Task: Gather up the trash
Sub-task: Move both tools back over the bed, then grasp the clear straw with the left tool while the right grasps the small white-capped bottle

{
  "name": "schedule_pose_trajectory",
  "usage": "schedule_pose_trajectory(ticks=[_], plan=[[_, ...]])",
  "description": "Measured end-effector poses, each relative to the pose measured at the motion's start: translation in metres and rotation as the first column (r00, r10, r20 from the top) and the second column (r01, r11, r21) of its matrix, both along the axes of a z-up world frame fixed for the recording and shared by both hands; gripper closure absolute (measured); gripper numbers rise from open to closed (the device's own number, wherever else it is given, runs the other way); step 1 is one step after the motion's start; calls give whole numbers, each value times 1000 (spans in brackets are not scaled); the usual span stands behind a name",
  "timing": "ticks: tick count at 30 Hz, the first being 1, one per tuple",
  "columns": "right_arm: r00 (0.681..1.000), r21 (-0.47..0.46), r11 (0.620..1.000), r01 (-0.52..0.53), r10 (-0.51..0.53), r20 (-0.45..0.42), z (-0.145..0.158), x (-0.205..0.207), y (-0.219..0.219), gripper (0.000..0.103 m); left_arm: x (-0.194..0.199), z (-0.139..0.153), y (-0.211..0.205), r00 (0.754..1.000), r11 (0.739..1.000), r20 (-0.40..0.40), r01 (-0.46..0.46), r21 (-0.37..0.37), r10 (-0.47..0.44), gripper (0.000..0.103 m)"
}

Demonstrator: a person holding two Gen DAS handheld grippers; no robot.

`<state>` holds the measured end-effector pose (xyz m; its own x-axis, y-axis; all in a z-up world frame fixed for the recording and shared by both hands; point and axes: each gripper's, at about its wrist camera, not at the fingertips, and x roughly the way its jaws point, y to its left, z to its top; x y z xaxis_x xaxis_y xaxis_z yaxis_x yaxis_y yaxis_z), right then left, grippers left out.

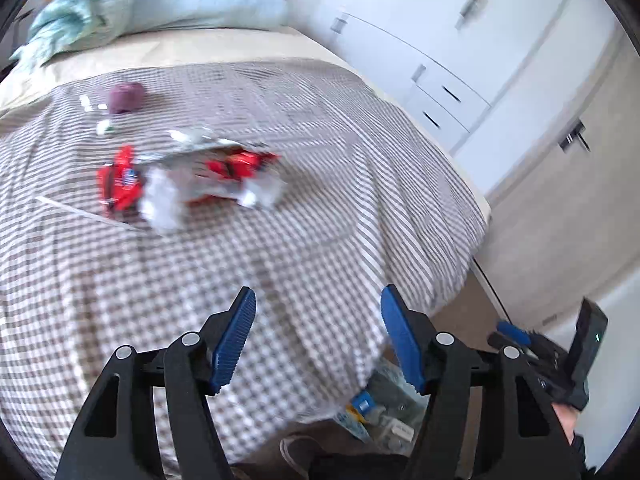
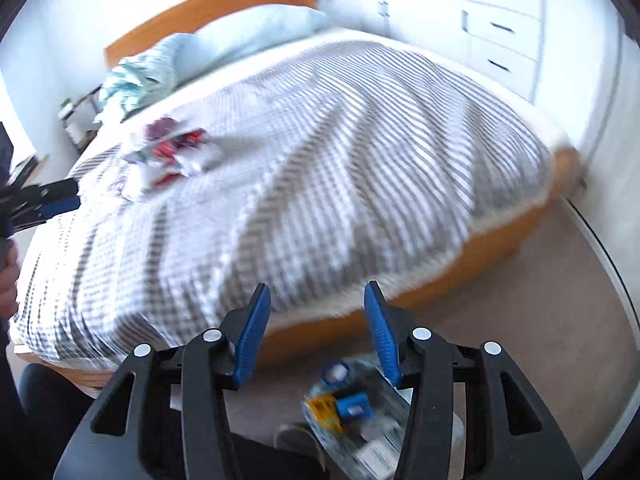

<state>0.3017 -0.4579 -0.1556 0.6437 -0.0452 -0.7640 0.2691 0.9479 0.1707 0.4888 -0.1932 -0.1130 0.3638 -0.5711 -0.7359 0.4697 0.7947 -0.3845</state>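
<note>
Several pieces of trash lie bunched on the checked bedspread (image 1: 280, 240): red wrappers (image 1: 120, 186), a crumpled silver foil bag (image 1: 192, 184), a purple ball-like lump (image 1: 126, 96) and small clear scraps (image 1: 102, 126), all blurred. We see a thin white stick (image 1: 80, 212) just beside the wrappers. On the carpet at the foot of the bed sits a clear bag (image 2: 360, 412) with blue and yellow packets inside. Our left gripper (image 1: 318, 344) hangs above the bedspread, its jaws well apart with nothing between them. Our right gripper (image 2: 318, 336) is over the bed's edge and the bag, its jaws parted too and empty. Further off we see a pale blue pillow (image 1: 200, 0), an orange headboard (image 2: 208, 4) and white wardrobe doors (image 1: 460, 40)
</note>
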Motion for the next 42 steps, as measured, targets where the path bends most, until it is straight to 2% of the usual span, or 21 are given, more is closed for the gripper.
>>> schedule_pose_trajectory(ticks=[2,6,10,14,15,17,18,19,20,21,22,23,25,27,29,31,34,36,38,41,42], plan=[[999,-9,999,-44,44,19,7,23,18,54,40,-1,49,988,988,-18,-151,-30,150,41],[991,-19,992,-126,126,34,11,69,51,53,122,-27,134,917,921,-135,-385,-51,376,41],[978,-25,978,-207,208,33,11,111,85,53,177,-77,185,785,822,-324,-569,-37,529,42],[961,-31,961,-276,277,27,9,149,118,53,214,-109,206,690,733,-399,-677,-63,603,42],[956,-33,956,-292,293,25,9,155,124,53,220,-115,207,679,719,-405,-692,-73,612,42],[945,-45,945,-325,326,20,10,168,138,53,232,-119,210,673,709,-400,-701,-79,622,48],[939,-54,938,-343,345,19,10,175,145,53,238,-120,211,669,703,-389,-708,-74,633,59],[932,-65,931,-359,361,18,11,182,152,53,240,-122,212,660,690,-379,-720,-76,648,75],[929,-75,926,-369,371,14,10,187,158,53,243,-123,212,665,689,-367,-720,-84,651,86],[925,-80,922,-378,380,7,9,195,163,53,248,-124,215,686,708,-353,-701,-86,636,103],[922,-78,919,-387,388,3,8,203,168,53,249,-124,214,696,720,-340,-691,-73,633,103],[919,-72,916,-394,395,1,8,211,173,53,247,-121,213,697,717,-325,-693,-73,639,103],[913,-57,912,-407,408,3,10,229,182,53,248,-102,218,713,711,-270,-692,-124,647,103],[905,-41,904,-425,426,10,16,250,193,53,226,-71,222,712,692,-161,-702,-167,684,103],[886,-30,887,-461,462,28,24,276,208,53,204,-36,227,709,690,-27,-693,-208,704,103],[868,-34,868,-496,496,27,29,304,224,53,184,-7,236,681,683,107,-687,-248,725,103],[849,-18,850,-527,527,17,27,359,249,53,164,23,255,607,657,253,-694,-294,754,103],[838,-10,838,-546,546,-10,24,404,267,53,158,30,271,579,634,259,-701,-326,773,103],[817,-11,818,-576,574,-59,20,449,288,53,155,27,287,571,617,236,-708,-343,786,103],[772,-16,784,-621,607,-187,6,512,325,53,163,16,300,550,595,226,-742,-309,804,103],[768,-33,780,-625,607,-206,2,528,335,50,166,10,304,556,594,209,-746,-302,805,103]])
